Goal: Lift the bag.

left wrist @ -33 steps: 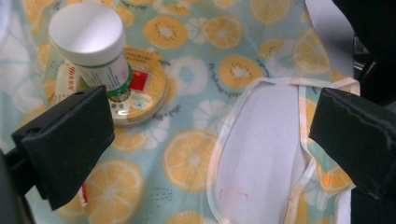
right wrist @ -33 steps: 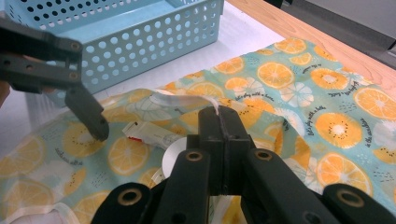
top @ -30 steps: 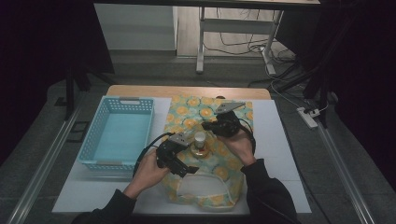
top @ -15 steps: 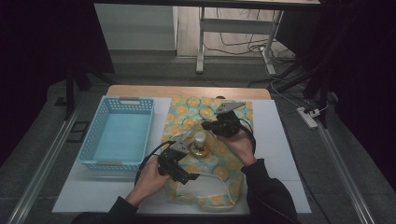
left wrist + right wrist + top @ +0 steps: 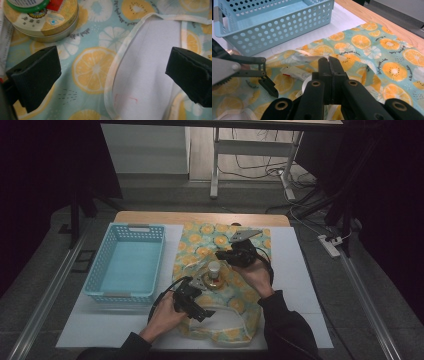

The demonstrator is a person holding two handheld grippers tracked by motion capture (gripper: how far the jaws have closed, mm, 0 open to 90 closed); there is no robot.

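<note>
A light blue perforated basket (image 5: 127,262) stood on the white sheet covering the table (image 5: 300,270), on the person's left side, and nothing lay inside it; in the right gripper view its holed walls and bare floor (image 5: 269,20) showed the same. Just beside it to the right lay a cloth printed with orange and kiwi slices (image 5: 200,250), spread flat at the far end and rumpled toward the person, with a pale strap or hem looping at its near edge (image 5: 235,317).

On the middle of the cloth sat a round, shallow tin (image 5: 214,281) with its lid on, so its contents could not be told. A small white-capped bottle (image 5: 214,269) stood on top of the tin; in the left gripper view a green ring (image 5: 27,5) at the bottle's base rested on the tin's printed lid (image 5: 40,18).

The left tool (image 5: 192,295) hovered low over the near part of the cloth, just beside the tin, its two black jaws held wide apart with nothing between them; under the gap lay the cloth and its pale edging (image 5: 120,72). The right tool (image 5: 232,256) sat at the far side of the tin, close to the bottle. Its jaws were pressed together (image 5: 329,75), and whether any cloth was pinched between them could not be told.
</note>
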